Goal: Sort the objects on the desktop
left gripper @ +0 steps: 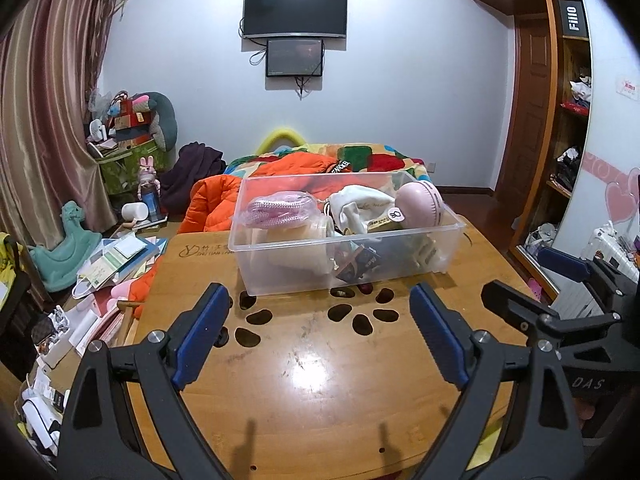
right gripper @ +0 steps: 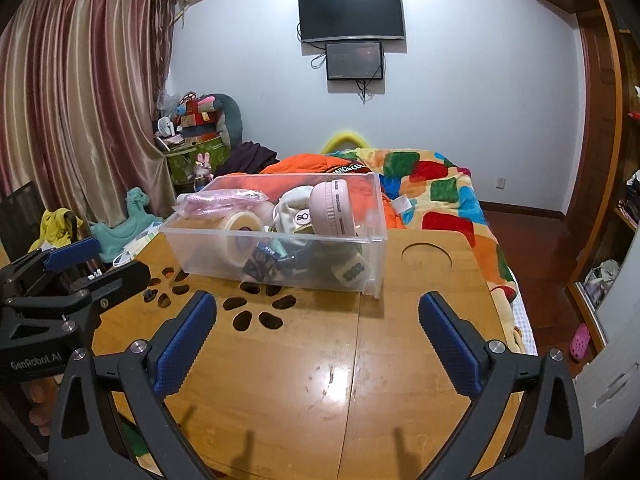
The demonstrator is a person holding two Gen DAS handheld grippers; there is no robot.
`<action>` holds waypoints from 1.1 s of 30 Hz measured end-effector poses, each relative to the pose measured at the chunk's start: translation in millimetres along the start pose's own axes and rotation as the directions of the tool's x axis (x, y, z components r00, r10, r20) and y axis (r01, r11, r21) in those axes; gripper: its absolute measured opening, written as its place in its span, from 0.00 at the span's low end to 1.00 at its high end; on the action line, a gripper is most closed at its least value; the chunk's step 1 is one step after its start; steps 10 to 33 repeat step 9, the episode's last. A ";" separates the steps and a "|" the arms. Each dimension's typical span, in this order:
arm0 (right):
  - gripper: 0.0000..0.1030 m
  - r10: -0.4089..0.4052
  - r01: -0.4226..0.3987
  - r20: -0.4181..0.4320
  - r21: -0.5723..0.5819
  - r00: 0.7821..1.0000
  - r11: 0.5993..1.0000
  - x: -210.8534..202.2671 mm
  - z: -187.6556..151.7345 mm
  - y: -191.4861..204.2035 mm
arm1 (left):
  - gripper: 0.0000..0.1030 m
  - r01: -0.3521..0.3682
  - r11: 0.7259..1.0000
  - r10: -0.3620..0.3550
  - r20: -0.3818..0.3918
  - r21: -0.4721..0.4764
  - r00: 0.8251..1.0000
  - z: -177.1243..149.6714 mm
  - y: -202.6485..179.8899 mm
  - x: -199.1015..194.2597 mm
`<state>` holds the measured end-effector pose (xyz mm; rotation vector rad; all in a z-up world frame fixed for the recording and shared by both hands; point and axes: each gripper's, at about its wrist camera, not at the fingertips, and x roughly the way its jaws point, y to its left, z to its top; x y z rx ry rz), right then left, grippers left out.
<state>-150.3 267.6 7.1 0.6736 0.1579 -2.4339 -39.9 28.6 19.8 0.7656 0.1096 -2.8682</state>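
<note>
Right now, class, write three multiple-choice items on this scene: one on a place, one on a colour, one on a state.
1. Where is the clear plastic bin?
A on the wooden table
B on the bed
C on the floor

2. What colour is the round fan in the bin?
A green
B pink
C black

3. How are both hand-held grippers?
A shut on tape
B shut, holding nothing
C open

Answers: 1 A, it stands on the wooden table; 2 B, its casing is pink; 3 C, left hand-held gripper and right hand-held gripper show wide gaps, nothing between.

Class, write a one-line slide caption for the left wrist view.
Open left gripper hovers over a wooden table facing a filled clear bin.
</note>
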 end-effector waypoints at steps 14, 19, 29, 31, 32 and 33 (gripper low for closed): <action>0.98 -0.014 0.014 0.002 -0.013 1.000 1.000 -7.3 -8.1 3.5 | 0.90 0.007 1.000 -0.007 0.006 -0.006 1.000 -7.4 0.5 -7.4; 0.98 -0.014 0.014 0.002 -0.013 1.000 1.000 -7.3 -8.1 3.5 | 0.90 0.007 1.000 -0.007 0.006 -0.006 1.000 -7.4 0.5 -7.4; 0.98 -0.014 0.014 0.002 -0.013 1.000 1.000 -7.3 -8.1 3.5 | 0.90 0.007 1.000 -0.007 0.006 -0.006 1.000 -7.4 0.5 -7.4; 0.98 -0.014 0.014 0.002 -0.013 1.000 1.000 -7.3 -8.1 3.5 | 0.90 0.007 1.000 -0.007 0.006 -0.006 1.000 -7.4 0.5 -7.4; 0.98 -0.014 0.014 0.002 -0.013 1.000 1.000 -7.3 -8.1 3.5 | 0.90 0.007 1.000 -0.007 0.006 -0.006 1.000 -7.4 0.5 -7.4; 0.98 -0.014 0.014 0.002 -0.013 1.000 1.000 -7.3 -8.1 3.5 | 0.90 0.007 1.000 -0.007 0.006 -0.006 1.000 -7.4 0.5 -7.4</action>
